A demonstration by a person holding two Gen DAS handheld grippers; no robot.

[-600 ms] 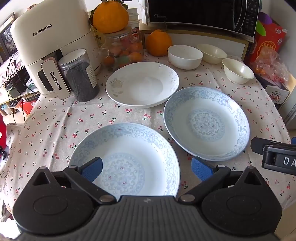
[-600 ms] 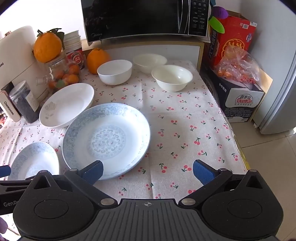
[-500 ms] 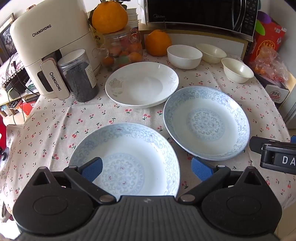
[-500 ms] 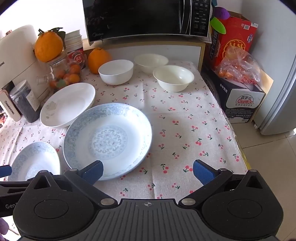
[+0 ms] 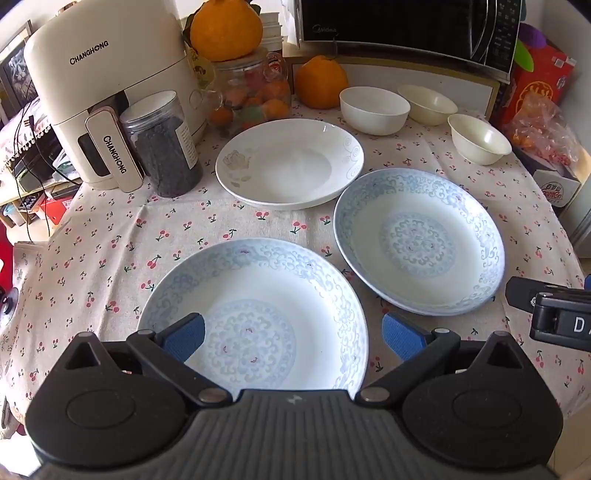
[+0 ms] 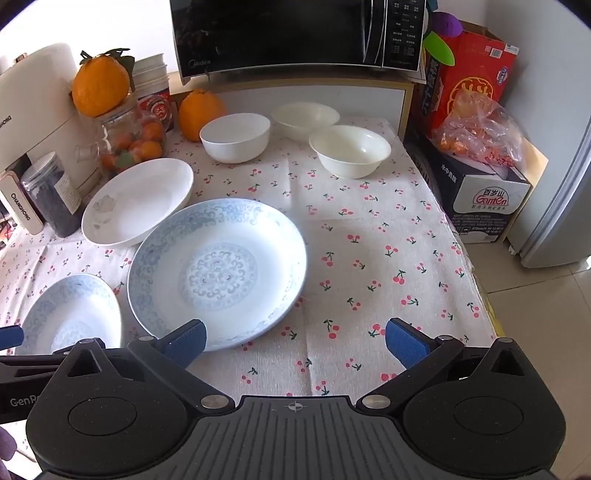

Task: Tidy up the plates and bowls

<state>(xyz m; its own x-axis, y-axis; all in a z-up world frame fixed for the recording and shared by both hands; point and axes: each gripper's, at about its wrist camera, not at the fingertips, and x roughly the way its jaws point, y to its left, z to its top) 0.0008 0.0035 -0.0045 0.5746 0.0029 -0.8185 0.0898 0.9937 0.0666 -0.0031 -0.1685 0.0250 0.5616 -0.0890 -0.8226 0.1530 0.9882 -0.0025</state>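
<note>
Three plates lie on the cherry-print tablecloth (image 5: 110, 251): a near blue-patterned plate (image 5: 255, 314), a second blue-patterned plate (image 5: 419, 240) to its right, and a plain white plate (image 5: 290, 162) behind. Three white bowls (image 5: 373, 109) (image 5: 428, 103) (image 5: 480, 138) stand at the back right. My left gripper (image 5: 293, 334) is open and empty, above the near plate's front edge. My right gripper (image 6: 295, 341) is open and empty, above the cloth just right of the second blue plate (image 6: 218, 269). The bowls (image 6: 236, 136) (image 6: 304, 118) (image 6: 349, 149) stand apart ahead of it.
An air fryer (image 5: 107, 96), a dark jar (image 5: 162, 144), a glass jar of fruit (image 5: 255, 96) and oranges (image 5: 321, 83) line the back left. A microwave (image 6: 295, 33) sits behind. Boxes (image 6: 480, 192) and floor lie past the table's right edge.
Both grippers have drifted slightly; the scene has shifted a little in each view. The plates and bowls have not moved.
</note>
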